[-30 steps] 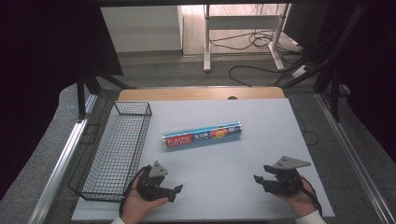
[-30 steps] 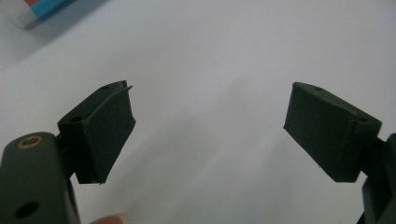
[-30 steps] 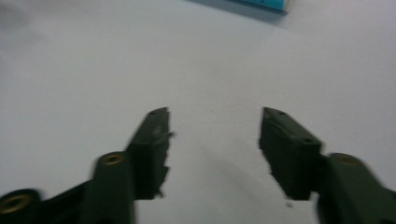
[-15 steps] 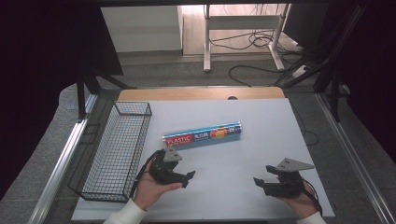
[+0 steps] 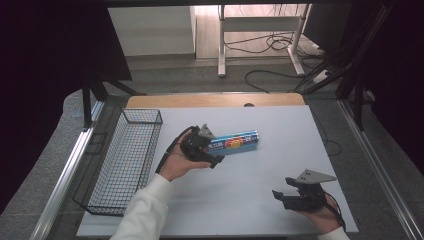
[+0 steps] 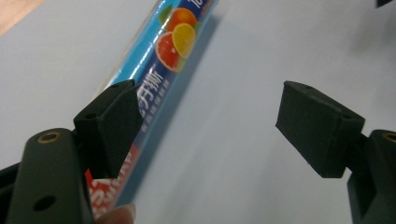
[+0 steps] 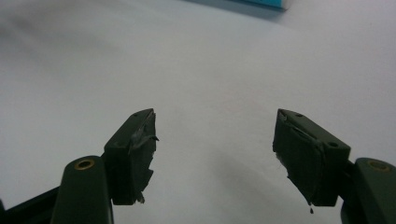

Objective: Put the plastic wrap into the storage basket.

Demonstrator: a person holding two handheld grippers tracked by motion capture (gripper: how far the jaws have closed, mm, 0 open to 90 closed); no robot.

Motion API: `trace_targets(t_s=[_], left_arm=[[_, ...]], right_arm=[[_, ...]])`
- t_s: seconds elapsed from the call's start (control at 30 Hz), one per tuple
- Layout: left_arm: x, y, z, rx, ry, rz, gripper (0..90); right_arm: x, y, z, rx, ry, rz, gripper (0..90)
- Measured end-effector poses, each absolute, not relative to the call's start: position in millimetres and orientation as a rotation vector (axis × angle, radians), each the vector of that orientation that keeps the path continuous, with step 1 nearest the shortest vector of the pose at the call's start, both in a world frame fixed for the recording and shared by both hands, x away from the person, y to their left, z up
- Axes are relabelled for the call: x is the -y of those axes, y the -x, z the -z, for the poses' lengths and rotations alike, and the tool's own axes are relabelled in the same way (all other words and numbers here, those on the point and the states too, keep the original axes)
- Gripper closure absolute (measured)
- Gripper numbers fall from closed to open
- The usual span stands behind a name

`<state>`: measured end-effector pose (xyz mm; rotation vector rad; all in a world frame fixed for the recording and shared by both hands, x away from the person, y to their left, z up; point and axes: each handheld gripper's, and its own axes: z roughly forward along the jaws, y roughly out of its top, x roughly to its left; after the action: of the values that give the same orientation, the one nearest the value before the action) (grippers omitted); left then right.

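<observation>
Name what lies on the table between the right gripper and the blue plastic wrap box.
Nothing: in the high view, the table between the right gripper and the plastic wrap box is bare. The right gripper view shows the same bare surface ahead of its open jaws.
</observation>
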<state>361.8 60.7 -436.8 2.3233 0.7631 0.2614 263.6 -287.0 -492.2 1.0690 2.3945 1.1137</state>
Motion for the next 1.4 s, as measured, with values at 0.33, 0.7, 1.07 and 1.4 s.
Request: trace_targets(t_s=[0.33, 0.7, 1.07, 1.4], left_arm=[[-47, -413, 451, -0.768, -2.379, -0.234, 24.2], [-45, -445, 472, -0.788, -2.454, -0.177, 25.1], [-38, -461, 498, -0.746, -2.597, -0.110, 20.0], [-34, -463, 500, -0.710, -2.676, -0.131, 22.4]], right_arm=[[284, -264, 495, -2.410, -1.051, -1.105, 30.9], [286, -264, 495, -2.407, -1.059, -1.102, 31.2], [286, -266, 498, -2.413, -1.066, -1.089, 31.3], [285, -266, 500, -2.418, -1.071, -1.071, 31.5]])
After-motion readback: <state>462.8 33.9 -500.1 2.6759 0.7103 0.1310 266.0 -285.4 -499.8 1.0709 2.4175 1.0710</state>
